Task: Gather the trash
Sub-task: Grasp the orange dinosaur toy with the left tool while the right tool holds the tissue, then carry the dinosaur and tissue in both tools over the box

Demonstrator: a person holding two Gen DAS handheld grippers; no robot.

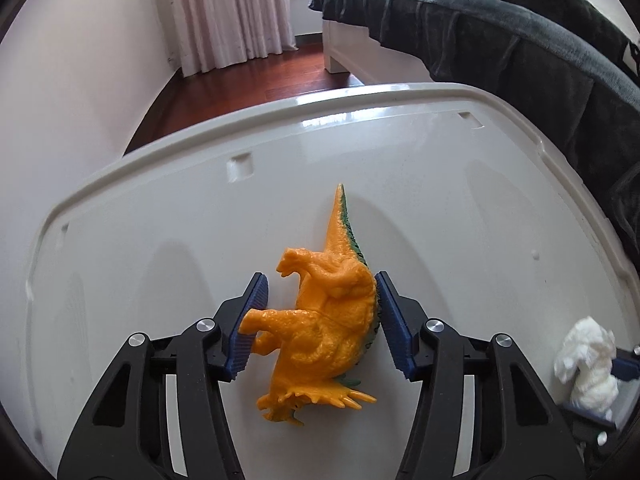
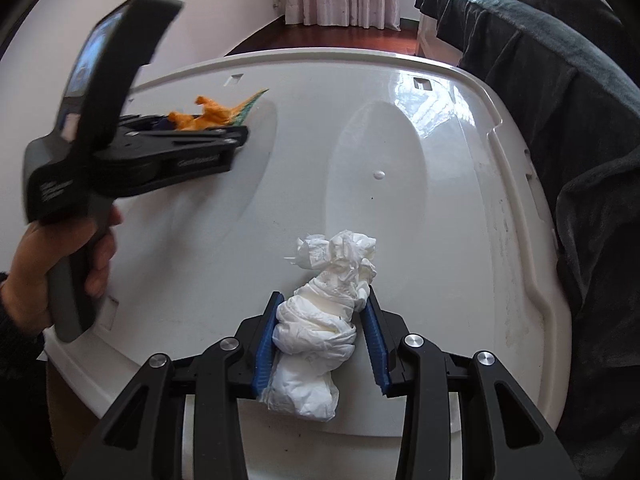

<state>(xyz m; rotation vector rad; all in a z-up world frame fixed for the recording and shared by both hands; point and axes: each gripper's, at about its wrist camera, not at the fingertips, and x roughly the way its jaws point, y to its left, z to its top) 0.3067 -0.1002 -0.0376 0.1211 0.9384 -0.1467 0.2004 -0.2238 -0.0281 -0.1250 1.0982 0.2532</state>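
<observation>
I am working over the pale plastic lid (image 2: 400,128) that is serving as my counter, with one item in front of each gripper. My right gripper (image 2: 322,344) is straddling the crumpled white tissue (image 2: 320,332), the one thing here that looks to me like trash. Its blue pads are lying against both flanks of the wad, left pad touching, right pad touching or just beside it, so the jaws are pinching the tissue, though how firmly I cannot tell. I am taking it across its narrower waist because that is where the paper bunches tightest and should slip least.

The tissue is lying flat on the lid, near the edge closest to me. Its long axis is running away from me along the fingers, the fluffed, twisted end pointing toward the far rim and the fatter end tucked back between the jaws.

My left gripper (image 1: 320,320) is sitting around the orange toy dinosaur (image 1: 324,312), which is lying on its side well apart from the tissue. The right pad is touching its spined back; the left pad is meeting only a leg, so these jaws are spread around it, not clamped. Its tail is pointing away toward the far rim, its frilled head toward me. I judge the toy is no trash, and I am probably bracketing it to shift it aside.
</observation>
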